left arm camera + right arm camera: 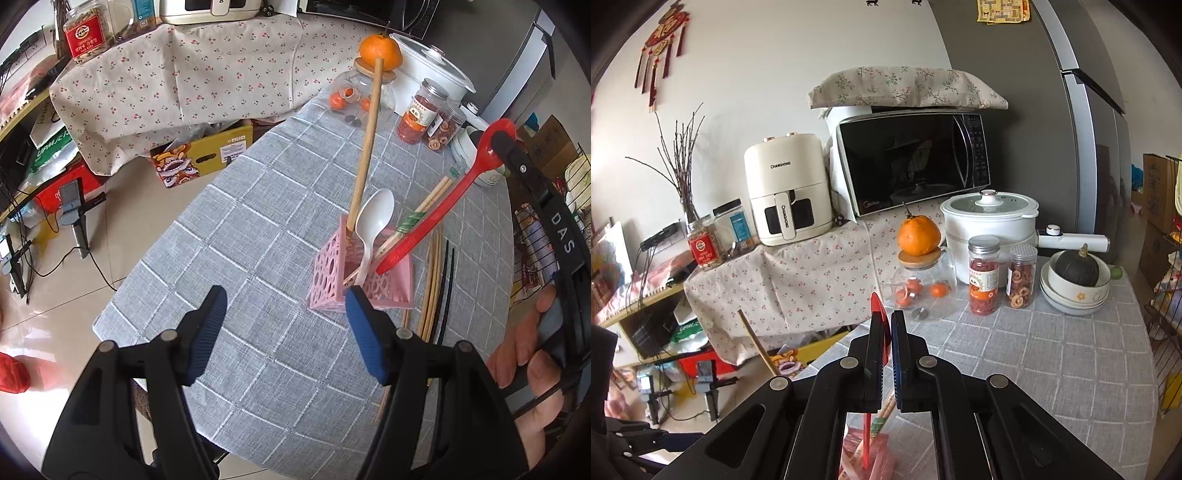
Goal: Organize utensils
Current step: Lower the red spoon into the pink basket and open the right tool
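Observation:
A pink perforated utensil holder [332,273] stands on the grey checked tablecloth [258,229]. A white spoon [373,221] and a long wooden stick [365,147] stand in it. My right gripper [886,325] is shut on the bowl of a red spoon [443,206], whose handle tip sits in the holder's right compartment; the holder shows below in the right wrist view [868,454]. My left gripper [286,302] is open and empty, its right finger just in front of the holder. Loose wooden chopsticks [430,288] and black chopsticks [447,291] lie right of the holder.
At the table's far end stand a glass jar topped with an orange [918,236], two spice jars [984,275], a white electric pot [988,218] and stacked bowls with a dark squash [1075,280]. A wire rack [535,236] is on the right. Boxes lie on the floor at left.

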Demonstrator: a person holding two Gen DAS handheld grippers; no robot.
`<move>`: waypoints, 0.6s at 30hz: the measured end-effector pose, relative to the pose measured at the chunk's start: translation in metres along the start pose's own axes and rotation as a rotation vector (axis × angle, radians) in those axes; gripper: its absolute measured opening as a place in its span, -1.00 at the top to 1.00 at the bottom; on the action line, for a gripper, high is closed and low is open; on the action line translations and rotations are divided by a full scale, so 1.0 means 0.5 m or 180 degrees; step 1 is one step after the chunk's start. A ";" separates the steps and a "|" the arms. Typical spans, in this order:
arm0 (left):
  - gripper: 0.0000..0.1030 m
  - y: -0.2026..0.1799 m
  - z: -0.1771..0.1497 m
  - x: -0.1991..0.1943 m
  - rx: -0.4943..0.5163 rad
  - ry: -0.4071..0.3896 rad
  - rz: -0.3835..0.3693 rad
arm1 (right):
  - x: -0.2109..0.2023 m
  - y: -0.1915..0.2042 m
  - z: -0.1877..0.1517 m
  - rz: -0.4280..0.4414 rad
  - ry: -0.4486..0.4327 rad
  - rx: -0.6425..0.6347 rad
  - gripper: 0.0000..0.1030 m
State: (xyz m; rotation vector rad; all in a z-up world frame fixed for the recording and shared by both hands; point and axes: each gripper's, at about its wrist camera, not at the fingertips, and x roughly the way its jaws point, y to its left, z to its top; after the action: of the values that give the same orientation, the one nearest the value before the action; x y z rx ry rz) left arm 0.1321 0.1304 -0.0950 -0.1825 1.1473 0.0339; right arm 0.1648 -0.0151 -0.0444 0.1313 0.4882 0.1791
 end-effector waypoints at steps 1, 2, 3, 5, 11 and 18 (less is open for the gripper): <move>-0.31 0.000 -0.001 -0.001 -0.0009 -0.0006 -0.0021 | 0.000 0.000 -0.003 0.0013 0.0020 -0.0017 0.90; -0.31 0.000 0.000 -0.003 -0.0019 -0.0014 -0.0040 | 0.000 0.000 -0.004 0.0033 0.0045 -0.0019 0.90; -0.31 -0.001 0.000 -0.004 -0.0028 -0.0026 -0.0068 | -0.001 -0.001 -0.005 0.0057 0.0073 -0.0006 0.90; -0.31 -0.002 0.000 -0.008 -0.0039 -0.0054 -0.0163 | -0.006 -0.009 -0.004 0.0106 0.0116 0.0042 0.86; -0.36 -0.015 -0.002 -0.018 -0.0027 -0.0128 -0.0219 | -0.037 -0.037 0.014 0.0159 0.0215 0.0002 0.49; -0.45 -0.069 -0.013 -0.035 0.0151 -0.0207 -0.0381 | -0.093 -0.091 0.037 0.0166 0.0376 -0.0192 -0.03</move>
State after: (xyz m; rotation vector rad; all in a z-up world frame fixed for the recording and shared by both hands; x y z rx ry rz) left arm 0.1234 0.0965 -0.0774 -0.2062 1.0697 -0.0925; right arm 0.1394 -0.0703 -0.0147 0.0746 0.5967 0.2536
